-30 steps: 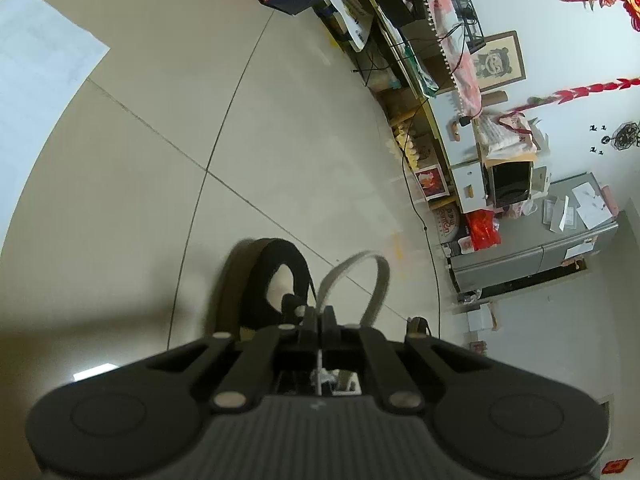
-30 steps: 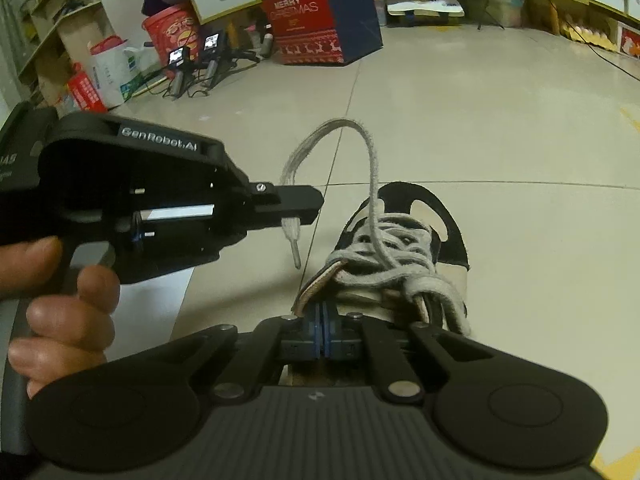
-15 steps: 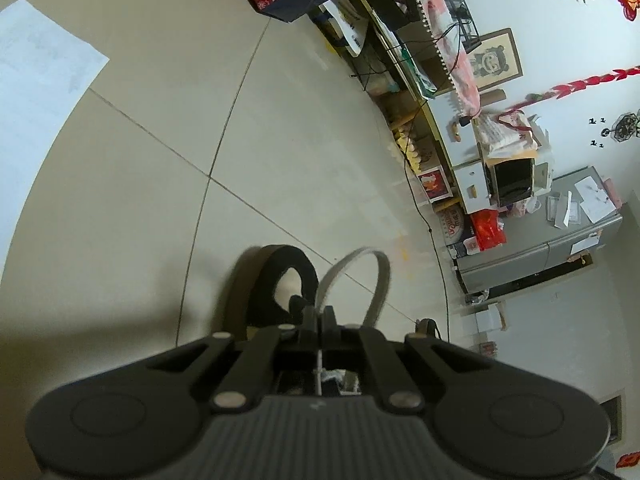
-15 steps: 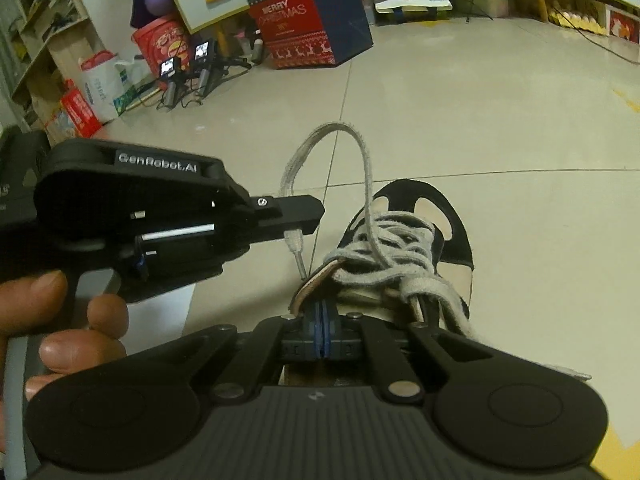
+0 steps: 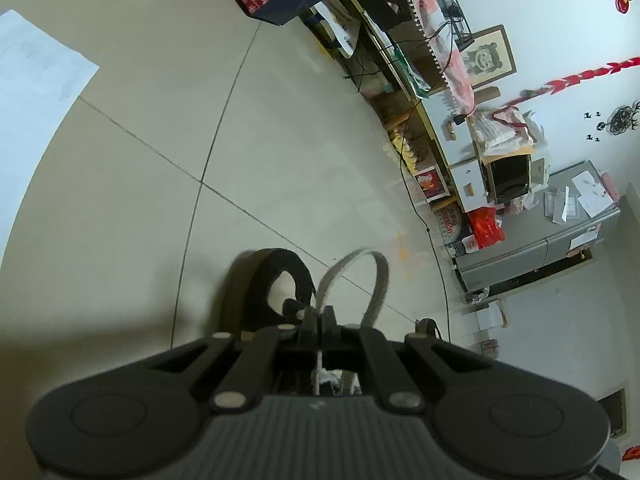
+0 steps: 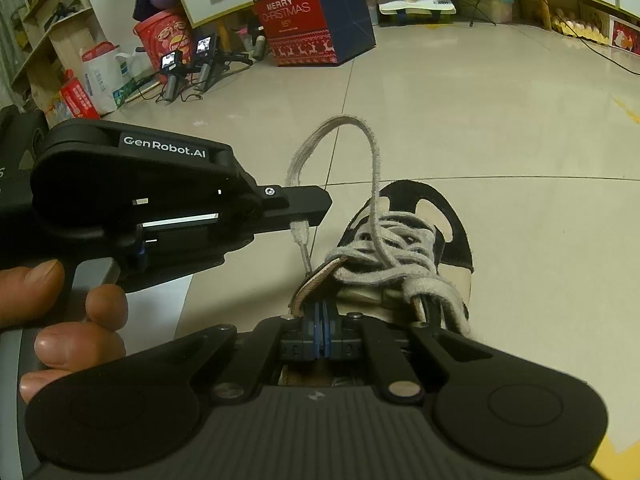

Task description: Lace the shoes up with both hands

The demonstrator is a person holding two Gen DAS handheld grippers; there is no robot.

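While the left gripper (image 6: 310, 210) pinches the lace (image 6: 374, 168) near its tip, the right gripper (image 6: 322, 320) clamps the shoe's tongue (image 6: 316, 286) — the shoe (image 6: 436, 236) lies on the floor just ahead.

The floor (image 6: 500, 120) is smooth glazed tile with a soft sheen, and the shoe (image 6: 448, 236) on it looks like matt black suede over pale, smoother leather. Its lace (image 6: 372, 168) is flat woven cloth, grey and fuzzy at the edges. At 9 o'clock the left claw (image 6: 316, 204) is matt black plastic with a small bright metal screw, and the right claw (image 6: 322, 320) at 6 o'clock has ribbed grey plastic.
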